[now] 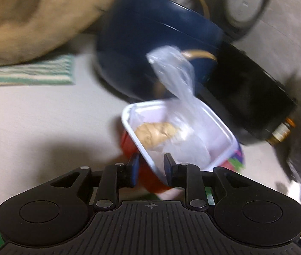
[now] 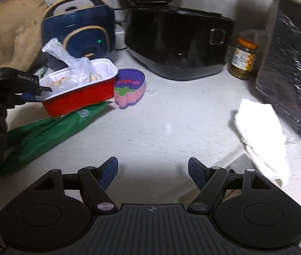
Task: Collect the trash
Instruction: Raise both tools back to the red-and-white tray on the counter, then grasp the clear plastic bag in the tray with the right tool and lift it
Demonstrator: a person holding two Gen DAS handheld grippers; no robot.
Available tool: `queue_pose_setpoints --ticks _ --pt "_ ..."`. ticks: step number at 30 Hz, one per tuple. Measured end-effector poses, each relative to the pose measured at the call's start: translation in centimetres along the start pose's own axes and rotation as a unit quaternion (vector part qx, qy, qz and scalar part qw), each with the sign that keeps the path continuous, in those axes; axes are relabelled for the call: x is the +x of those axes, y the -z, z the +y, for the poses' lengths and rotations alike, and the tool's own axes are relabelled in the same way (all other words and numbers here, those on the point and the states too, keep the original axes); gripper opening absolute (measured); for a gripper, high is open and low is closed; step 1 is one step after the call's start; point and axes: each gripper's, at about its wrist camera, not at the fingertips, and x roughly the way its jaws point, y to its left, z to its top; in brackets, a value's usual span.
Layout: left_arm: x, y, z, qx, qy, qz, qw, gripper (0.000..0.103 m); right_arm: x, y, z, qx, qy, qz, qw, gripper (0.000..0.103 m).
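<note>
A red food tray with a white rim holds a clear plastic bag and a brown scrap. My left gripper is shut on the tray's near wall and holds it lifted and tilted. In the right wrist view the tray hangs above a green plastic bag, with the left gripper pinching its left end. My right gripper is open and empty over the bare white counter. A crumpled white paper towel lies at its right.
A pink and purple sponge lies beside the tray. A blue rice cooker, a black cooker, a jar and a foil-wrapped black box line the back. A wooden board leans left. A striped cloth lies on the counter.
</note>
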Motion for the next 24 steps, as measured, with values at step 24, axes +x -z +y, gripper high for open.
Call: queue_pose_setpoints --ticks 24 --pt "-3.9 4.1 -1.5 0.023 0.071 0.02 0.997 0.03 4.4 -11.3 5.3 -0.1 -0.157 -0.04 0.982 0.087"
